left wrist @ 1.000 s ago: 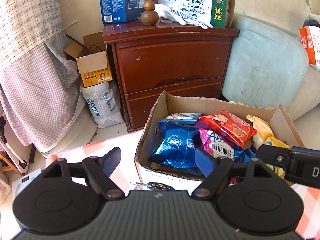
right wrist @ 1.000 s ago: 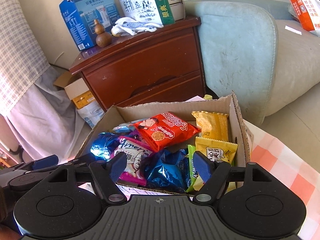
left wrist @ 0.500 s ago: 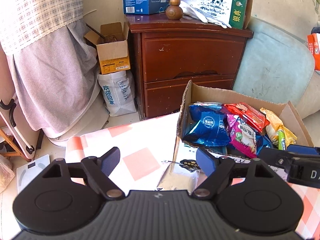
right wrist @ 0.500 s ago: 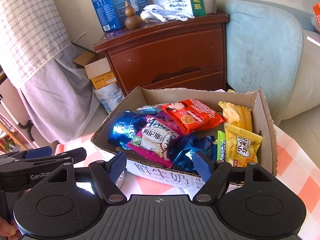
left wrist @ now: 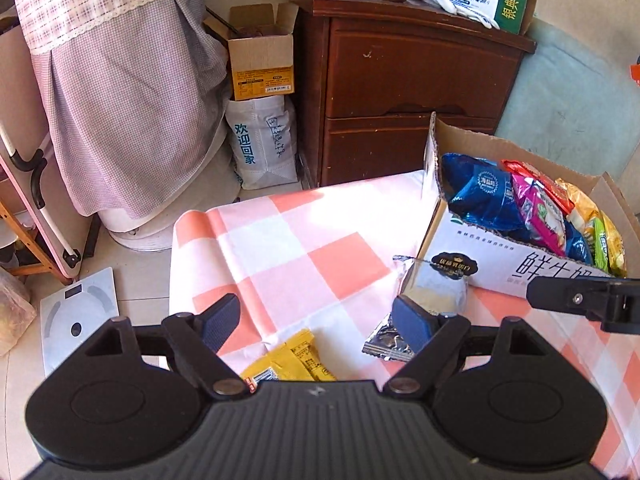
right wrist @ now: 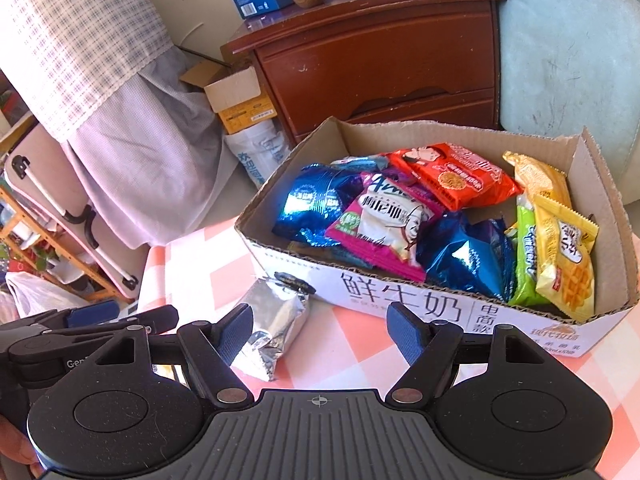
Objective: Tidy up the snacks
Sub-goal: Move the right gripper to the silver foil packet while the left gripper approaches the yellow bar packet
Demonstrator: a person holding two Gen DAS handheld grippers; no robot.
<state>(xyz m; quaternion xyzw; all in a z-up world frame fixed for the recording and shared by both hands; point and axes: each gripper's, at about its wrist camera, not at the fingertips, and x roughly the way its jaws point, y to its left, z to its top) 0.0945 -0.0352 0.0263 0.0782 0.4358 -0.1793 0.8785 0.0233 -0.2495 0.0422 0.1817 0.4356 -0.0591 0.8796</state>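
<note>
Left tool [left wrist: 318, 318] agape — silver packet [left wrist: 420, 308] beside its right finger.

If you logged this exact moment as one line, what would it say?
left gripper: open, empty | right gripper: open, empty | silver packet, yellow packet: on checked cloth | cardboard box: holds snacks

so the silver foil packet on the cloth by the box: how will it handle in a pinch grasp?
The silver foil packet looks crinkled and puffy, so it probably deforms under the pads rather than staying stiff. Its glossy film may be slippery; gripping the crimped end seam seems safer. It lies flat against the cardboard box, so it is unlikely to roll, and probably light.
</note>
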